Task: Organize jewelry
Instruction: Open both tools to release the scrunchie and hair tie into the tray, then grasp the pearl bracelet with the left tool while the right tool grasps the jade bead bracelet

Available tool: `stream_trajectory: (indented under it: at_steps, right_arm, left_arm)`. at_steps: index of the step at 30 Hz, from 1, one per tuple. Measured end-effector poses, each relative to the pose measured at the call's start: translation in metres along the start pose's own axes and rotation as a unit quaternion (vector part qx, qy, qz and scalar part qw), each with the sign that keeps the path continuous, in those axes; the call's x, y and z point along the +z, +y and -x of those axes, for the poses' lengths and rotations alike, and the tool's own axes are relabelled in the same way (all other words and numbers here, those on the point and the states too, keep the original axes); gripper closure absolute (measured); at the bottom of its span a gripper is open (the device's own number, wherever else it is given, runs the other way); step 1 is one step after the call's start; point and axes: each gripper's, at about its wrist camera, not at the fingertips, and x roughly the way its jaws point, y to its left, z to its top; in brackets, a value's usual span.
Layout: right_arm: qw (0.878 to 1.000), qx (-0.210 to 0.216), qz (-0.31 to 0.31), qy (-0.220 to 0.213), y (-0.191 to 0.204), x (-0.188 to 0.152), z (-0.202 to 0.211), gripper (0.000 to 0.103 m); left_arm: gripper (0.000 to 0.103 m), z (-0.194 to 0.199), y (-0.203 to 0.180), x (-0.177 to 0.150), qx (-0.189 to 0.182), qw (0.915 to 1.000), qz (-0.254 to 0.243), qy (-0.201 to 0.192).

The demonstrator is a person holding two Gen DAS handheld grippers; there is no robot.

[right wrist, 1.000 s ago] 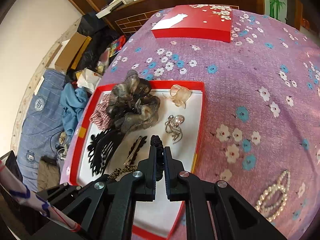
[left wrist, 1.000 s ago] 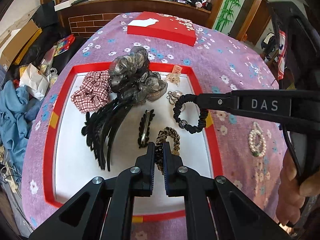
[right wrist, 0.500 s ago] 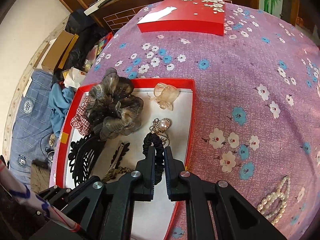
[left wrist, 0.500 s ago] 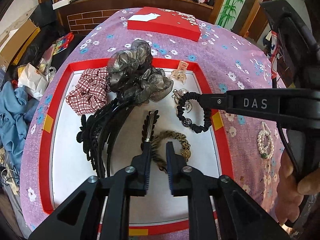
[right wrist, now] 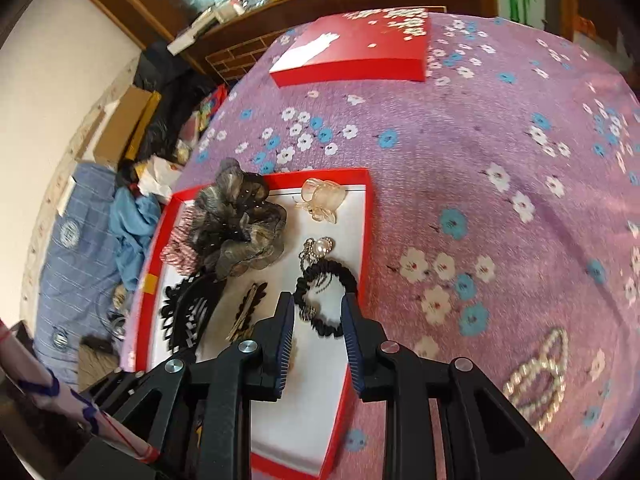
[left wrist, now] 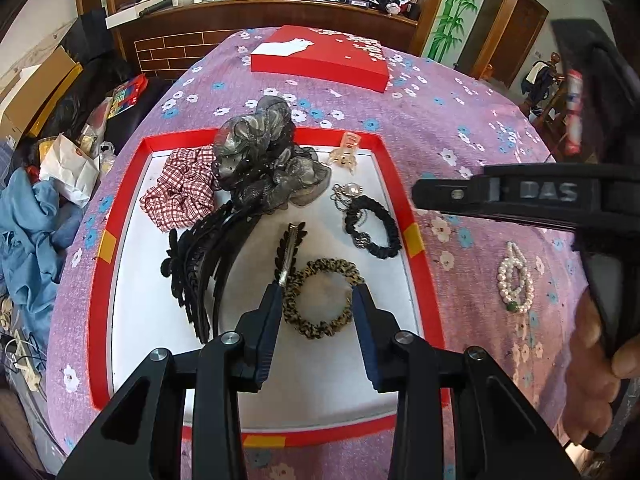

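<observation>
Red tray (left wrist: 420,264) — four scrunchies (left wrist: 322,298), two pearl bracelets (left wrist: 515,280)

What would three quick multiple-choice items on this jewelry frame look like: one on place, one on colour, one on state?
1. Where does the white pearl bracelet lie?
A. inside the red-rimmed white tray
B. on the purple flowered cloth, outside the tray
C. on the closed red box

2. What colour is the checked fabric scrunchie?
A. red and white
B. green
C. plain black

3. How do the left gripper fingers stand to the leopard-print hair tie?
A. clamped on it
B. apart, the tie lying flat between them
C. lifting it clear of the tray

Key: 1 B, it lies on the cloth right of the tray's rim. 2 A, red checks on white. 3 B, its jaws have just been opening and the tie rests on the tray floor.
</observation>
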Motion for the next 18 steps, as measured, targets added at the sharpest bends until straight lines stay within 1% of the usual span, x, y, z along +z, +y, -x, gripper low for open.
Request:
stream_trajectory:
  at_steps: [4,7,11,14,18]
  right_arm:
    - [1.0,0.006,-0.015,-0.012,-0.016,-0.014,0.023,0.077]
    - [0.999,0.002,-0.036,-0.017,-0.042,-0.026,0.037,0.077]
    - [0.997,-0.017,-0.078,-0.019,-0.09,-0.037,0.049,0.077]
    - [0.993,-0.044,-0.108,-0.02,-0.124,-0.044,0.058,0.077]
    - [0.989,-0.07,-0.131,-0.014,-0.159,-0.047,0.062,0.077]
  left_arm:
    - [0.068,0.007,-0.009,-0.003,-0.004,1.0,-0.006,0.001]
    - [0.068,0.01,-0.021,-0.005,-0.01,0.9998,-0.015,0.002]
    - [0.068,0.011,-0.042,-0.007,-0.02,0.9993,-0.032,0.005]
    - [0.068,0.009,-0.061,-0.008,-0.031,0.9984,-0.047,0.011]
    - [0.068,0.006,-0.085,-0.013,-0.044,0.9966,-0.066,0.02]
